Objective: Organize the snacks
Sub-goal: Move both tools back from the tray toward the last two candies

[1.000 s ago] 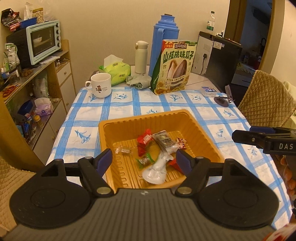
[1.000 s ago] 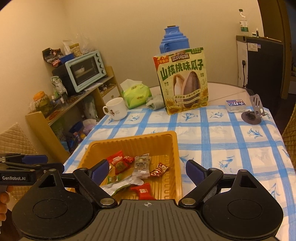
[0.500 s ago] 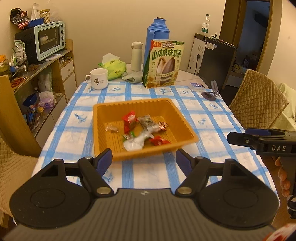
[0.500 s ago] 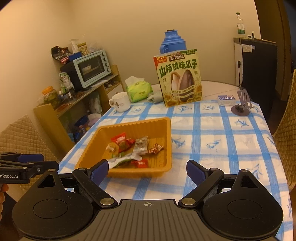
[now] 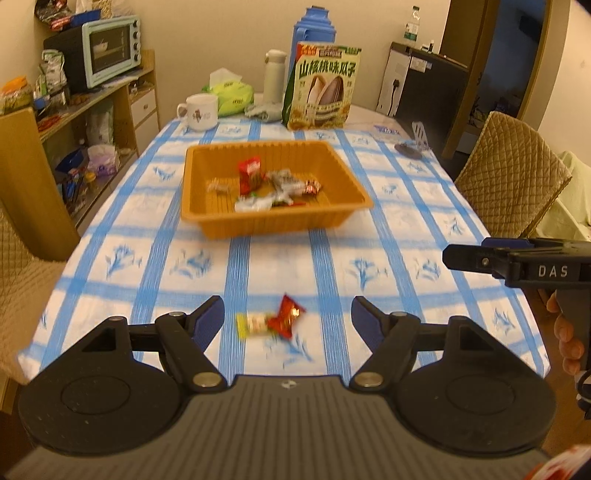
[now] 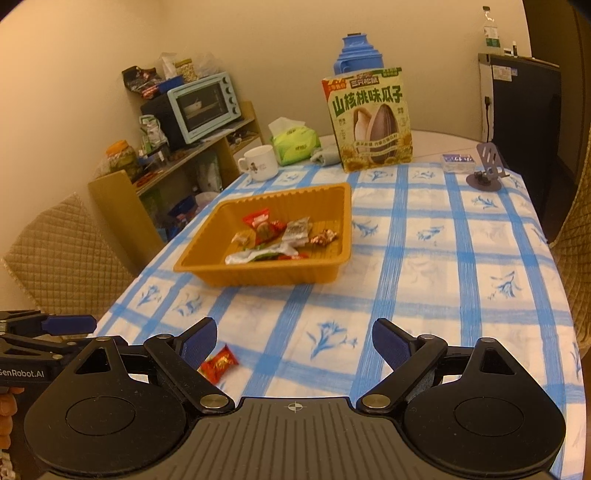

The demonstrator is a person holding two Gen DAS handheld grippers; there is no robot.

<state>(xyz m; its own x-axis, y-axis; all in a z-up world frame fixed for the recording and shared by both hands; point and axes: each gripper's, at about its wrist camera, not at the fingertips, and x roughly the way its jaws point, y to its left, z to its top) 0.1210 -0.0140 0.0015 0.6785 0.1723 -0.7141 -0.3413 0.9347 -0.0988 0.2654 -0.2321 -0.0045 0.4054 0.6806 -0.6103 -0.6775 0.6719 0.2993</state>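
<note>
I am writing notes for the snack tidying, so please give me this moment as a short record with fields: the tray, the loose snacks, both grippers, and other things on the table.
tray: orange tray, mid-table, holds several wrapped snacks
loose snacks: red snack and yellow-white snack on the tablecloth, near edge, outside the tray
left gripper: open, empty, the two loose snacks lie between its fingertips in view
right gripper: open, empty
far end: sunflower seed bag, white mug, blue thermos

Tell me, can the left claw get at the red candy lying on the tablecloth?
Probably yes. The red candy lies right ahead between the open left claw fingers, nothing over it; only a yellow sweet touches it.
</note>
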